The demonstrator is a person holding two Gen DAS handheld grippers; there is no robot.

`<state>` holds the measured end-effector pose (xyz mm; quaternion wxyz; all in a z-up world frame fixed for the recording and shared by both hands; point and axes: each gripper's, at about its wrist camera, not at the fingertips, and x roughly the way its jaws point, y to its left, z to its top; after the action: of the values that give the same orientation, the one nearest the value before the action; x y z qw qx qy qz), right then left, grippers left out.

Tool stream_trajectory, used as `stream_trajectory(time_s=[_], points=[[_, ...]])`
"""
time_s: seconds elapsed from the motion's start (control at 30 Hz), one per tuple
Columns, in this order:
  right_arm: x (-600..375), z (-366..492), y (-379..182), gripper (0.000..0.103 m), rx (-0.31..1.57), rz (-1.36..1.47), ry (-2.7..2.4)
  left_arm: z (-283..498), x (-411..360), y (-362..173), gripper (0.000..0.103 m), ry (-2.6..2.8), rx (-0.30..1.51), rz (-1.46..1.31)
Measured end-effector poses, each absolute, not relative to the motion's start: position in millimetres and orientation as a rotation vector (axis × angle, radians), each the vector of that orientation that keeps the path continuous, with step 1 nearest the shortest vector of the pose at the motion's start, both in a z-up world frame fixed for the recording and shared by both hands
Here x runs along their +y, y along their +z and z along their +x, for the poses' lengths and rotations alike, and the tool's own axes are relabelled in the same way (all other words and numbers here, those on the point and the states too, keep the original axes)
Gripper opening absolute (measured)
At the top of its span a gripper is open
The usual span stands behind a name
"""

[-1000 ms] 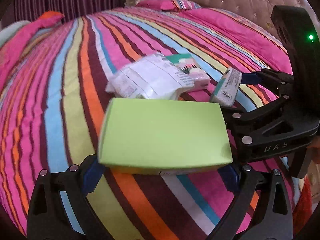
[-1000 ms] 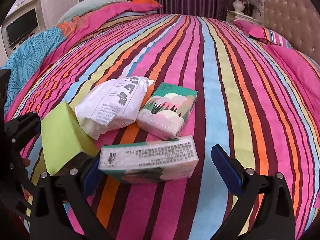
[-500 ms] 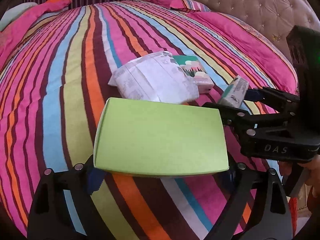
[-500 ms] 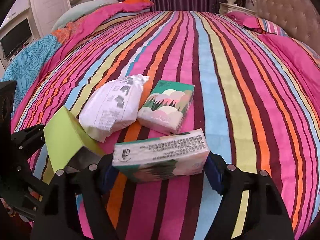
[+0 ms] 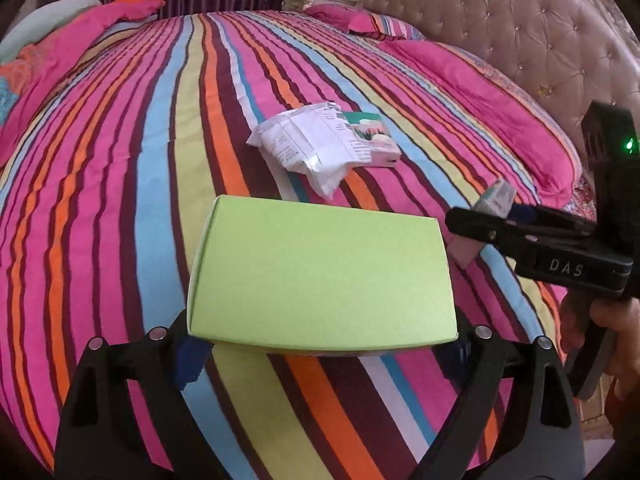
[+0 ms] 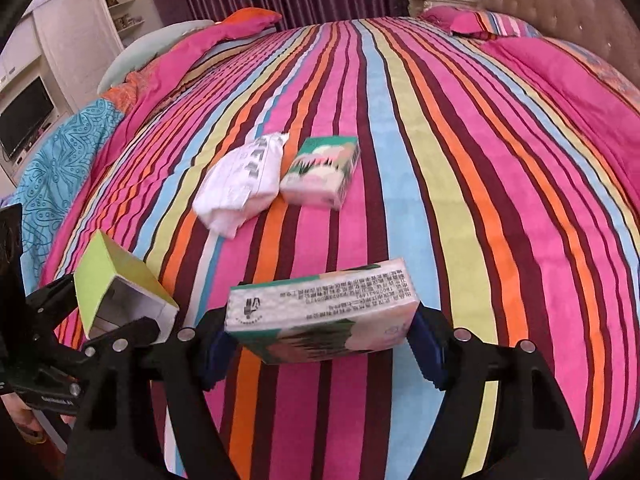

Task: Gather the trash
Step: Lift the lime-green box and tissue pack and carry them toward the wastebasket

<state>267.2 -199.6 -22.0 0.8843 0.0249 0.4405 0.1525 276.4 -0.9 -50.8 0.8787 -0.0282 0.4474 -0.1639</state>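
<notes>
My left gripper [image 5: 320, 350] is shut on a lime-green box [image 5: 320, 272] and holds it above the striped bed; the box also shows in the right wrist view [image 6: 108, 276]. My right gripper [image 6: 320, 344] is shut on a green and white tissue pack [image 6: 320, 312], lifted off the bed; its end shows in the left wrist view [image 5: 498, 196]. A white crumpled packet [image 6: 240, 182] and a second tissue pack [image 6: 322, 172] lie side by side on the bed further ahead; they also show in the left wrist view, the packet [image 5: 308, 148] and the pack [image 5: 376, 140].
The striped bedspread [image 6: 460, 200] fills both views. A tufted headboard [image 5: 500, 32] and pink pillows [image 5: 460, 76] are at the right. A folded quilt [image 6: 60, 168] lies at the left. A white cabinet with a TV [image 6: 24, 116] stands beyond.
My right gripper has shut on the tissue pack and lifted it. Both grippers have pulled back and up from the bed, so the packet and second pack look farther away.
</notes>
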Motion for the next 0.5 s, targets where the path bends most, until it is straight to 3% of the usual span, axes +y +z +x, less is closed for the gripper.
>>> stream_trajectory(time_s=[0.5], points=[[-201.3, 201.3, -28.9, 0.07, 0.96, 0.106, 0.336, 193.4, 13.3, -49.8, 0.088, -0.319, 0.945, -0.087]])
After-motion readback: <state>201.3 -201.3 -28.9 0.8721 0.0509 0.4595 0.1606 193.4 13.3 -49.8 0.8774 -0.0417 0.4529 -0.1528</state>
